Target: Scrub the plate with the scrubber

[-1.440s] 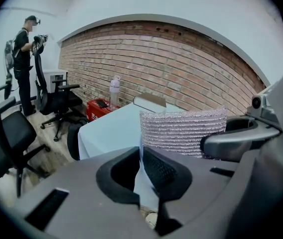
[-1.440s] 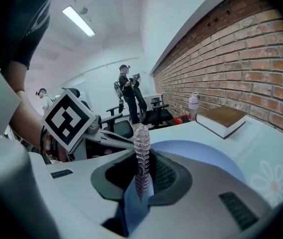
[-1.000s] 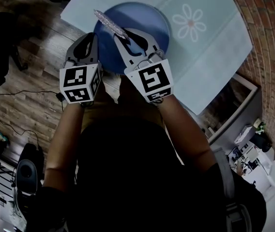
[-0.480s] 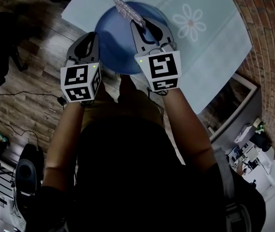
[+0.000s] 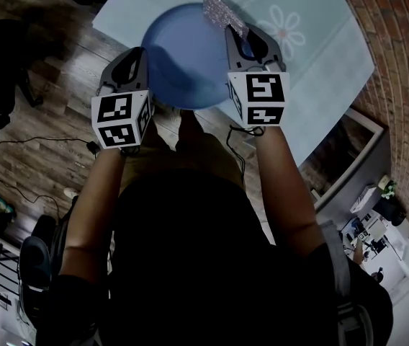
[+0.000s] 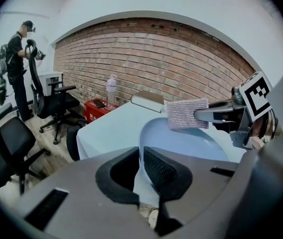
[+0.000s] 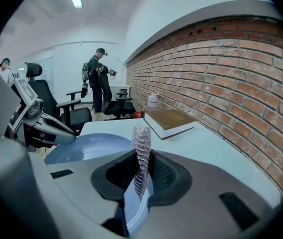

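The left gripper's [image 6: 140,154] fingers [image 6: 160,169] are pressed onto the near rim of a blue plate [image 6: 191,142], with the thin edge caught between their dark pads. From that grip the plate spreads away over the near edge of the table [image 6: 109,128]. Whether its underside rests on the cloth cannot be told.

The right gripper's [image 7: 141,159] fingers [image 7: 165,177] pinch a silver mesh scrubber [image 7: 141,151]. It stands on edge between them and sticks out well past the tips. In the head view the scrubber [image 5: 222,9] sits at the plate's [image 5: 183,56] far right rim, ahead of the right gripper [image 5: 246,40], while the left gripper [image 5: 138,62] holds the opposite, near left rim. From the left gripper view the scrubber [image 6: 186,113] shows as a flat square patch over the far rim, held by the right gripper [image 6: 212,115]. Contact with the plate cannot be confirmed.

The table [image 5: 320,63] wears a pale blue cloth with a white flower print [image 5: 284,33]. A closed book [image 7: 169,121] lies further along it, near a brick wall [image 7: 221,68], and a bottle [image 7: 153,101] stands beyond. Office chairs [image 6: 52,101] and a standing person [image 7: 96,78] are in the room behind.
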`<state>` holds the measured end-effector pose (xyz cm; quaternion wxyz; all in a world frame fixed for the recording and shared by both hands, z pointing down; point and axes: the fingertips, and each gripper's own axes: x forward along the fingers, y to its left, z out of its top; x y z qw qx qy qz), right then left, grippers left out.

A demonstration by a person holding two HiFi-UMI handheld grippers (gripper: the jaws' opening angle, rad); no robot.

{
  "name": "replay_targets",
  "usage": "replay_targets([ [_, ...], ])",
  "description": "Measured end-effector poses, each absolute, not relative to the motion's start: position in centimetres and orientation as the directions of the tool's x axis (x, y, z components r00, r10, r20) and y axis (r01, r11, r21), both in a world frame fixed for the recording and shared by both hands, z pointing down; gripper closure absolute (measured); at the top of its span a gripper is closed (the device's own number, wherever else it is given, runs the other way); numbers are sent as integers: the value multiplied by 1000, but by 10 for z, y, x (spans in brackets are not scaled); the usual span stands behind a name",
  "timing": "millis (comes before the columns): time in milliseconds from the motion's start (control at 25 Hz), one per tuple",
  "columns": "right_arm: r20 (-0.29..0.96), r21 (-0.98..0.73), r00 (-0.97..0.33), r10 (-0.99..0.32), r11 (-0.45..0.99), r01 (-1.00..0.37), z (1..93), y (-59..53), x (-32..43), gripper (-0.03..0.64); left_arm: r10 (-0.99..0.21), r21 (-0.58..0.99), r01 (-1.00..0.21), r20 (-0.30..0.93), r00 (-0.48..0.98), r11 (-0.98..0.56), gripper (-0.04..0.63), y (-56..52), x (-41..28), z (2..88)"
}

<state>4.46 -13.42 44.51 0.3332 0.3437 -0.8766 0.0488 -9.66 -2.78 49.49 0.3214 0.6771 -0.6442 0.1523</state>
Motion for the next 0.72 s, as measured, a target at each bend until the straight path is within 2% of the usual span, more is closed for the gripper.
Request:
replay_targets([
  [520, 690, 135, -472, -549, 738, -661, 454, -128, 105, 532, -761, 221, -975, 634, 137, 8, 554, -27, -96, 494],
  [720, 719, 142, -469, -513, 768, -624, 454, -111, 117, 532, -762, 222, -975, 632, 141, 3, 554, -29, -95, 494],
])
